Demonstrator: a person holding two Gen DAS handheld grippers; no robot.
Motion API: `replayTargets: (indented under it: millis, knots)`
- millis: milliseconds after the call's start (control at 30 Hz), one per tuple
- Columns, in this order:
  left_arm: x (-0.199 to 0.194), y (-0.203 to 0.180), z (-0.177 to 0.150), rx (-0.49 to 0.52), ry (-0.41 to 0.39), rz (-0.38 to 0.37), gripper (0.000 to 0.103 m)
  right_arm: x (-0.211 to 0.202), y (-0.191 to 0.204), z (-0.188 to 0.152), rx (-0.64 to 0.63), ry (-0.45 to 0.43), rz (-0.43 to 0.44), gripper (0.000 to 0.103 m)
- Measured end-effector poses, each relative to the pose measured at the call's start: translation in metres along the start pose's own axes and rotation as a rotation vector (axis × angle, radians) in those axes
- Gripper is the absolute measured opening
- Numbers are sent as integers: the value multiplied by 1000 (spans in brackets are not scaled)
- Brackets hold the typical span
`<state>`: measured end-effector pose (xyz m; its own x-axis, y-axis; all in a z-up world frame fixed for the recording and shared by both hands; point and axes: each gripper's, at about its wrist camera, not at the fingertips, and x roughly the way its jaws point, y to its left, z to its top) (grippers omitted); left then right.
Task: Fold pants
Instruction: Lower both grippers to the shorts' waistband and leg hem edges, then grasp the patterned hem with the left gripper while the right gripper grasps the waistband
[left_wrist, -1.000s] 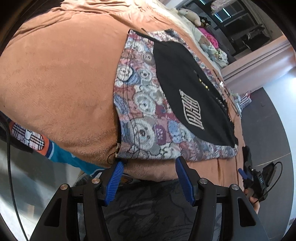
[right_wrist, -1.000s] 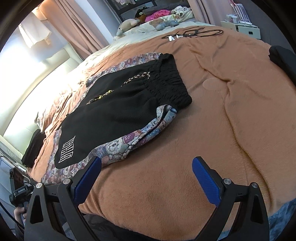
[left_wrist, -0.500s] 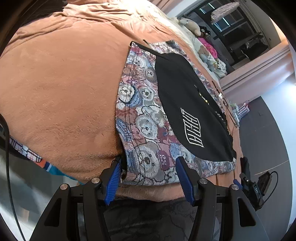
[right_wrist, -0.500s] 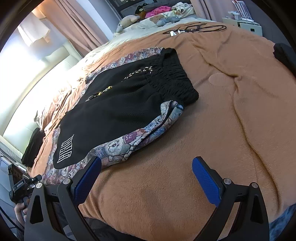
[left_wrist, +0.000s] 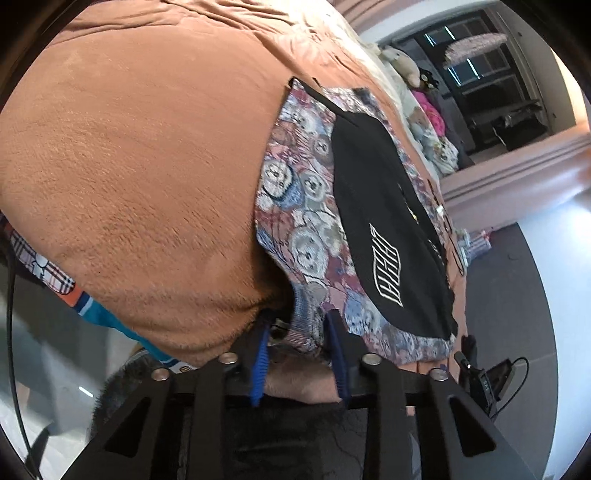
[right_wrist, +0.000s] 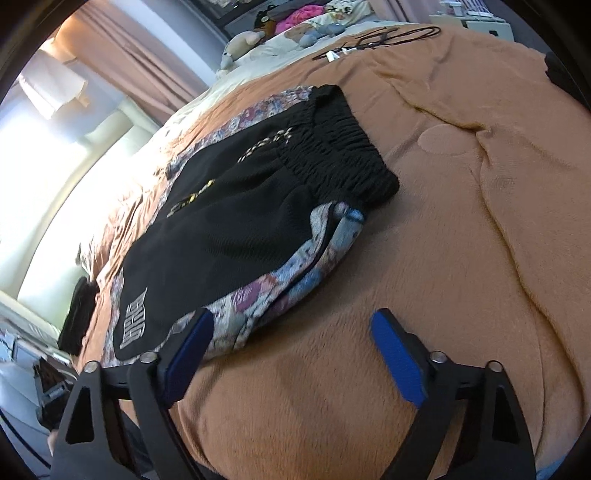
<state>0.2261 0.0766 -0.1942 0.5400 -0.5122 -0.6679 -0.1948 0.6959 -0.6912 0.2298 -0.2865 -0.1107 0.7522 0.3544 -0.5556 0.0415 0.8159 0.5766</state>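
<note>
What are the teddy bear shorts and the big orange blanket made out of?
The shorts look like woven cloth with teddy bear faces worked in; the threads look grainy, like tapestry. The black panels seem a finer ribbed knit, with a bunched stretchy waistband. The blanket looks like soft fleece or plush: it is fuzzy and shows brush marks. I cannot tell the exact fibres.

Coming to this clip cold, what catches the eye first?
The pants stand out: black with a bear-print panel, spread across the brown blanket. The left gripper has a bear-print hem corner between its fingers at the bed's near edge. The right gripper hangs open over the blanket beside the pants.
</note>
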Motion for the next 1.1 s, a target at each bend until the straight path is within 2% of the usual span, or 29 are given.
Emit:
replayTargets:
  millis: [133,233,333,400,467,667,800,1100]
  knots:
    - [-1,-2,1,16,1,27,13,5,-9,6,46,-1,11,71]
    - [-6,-5,1,23,-8,34,10,7,-13,12,71,-2,23,63]
    - [-12,-12,4,32,-25,34,9,13,-19,18,99,14,32,43]
    - [-17,-18,6,41,-39,31,8,16,-20,21,109,26,32,20]
    - [-21,-22,8,47,-51,29,8,16,-21,24,120,36,55,11]
    - [-30,-36,17,70,-82,23,8,4,-25,26,131,20,128,9]
    - [-31,-44,23,85,-102,18,8,4,-26,27,122,25,114,9]
    - [-41,-64,50,117,-148,-18,7,-18,-8,37,99,-32,97,3]
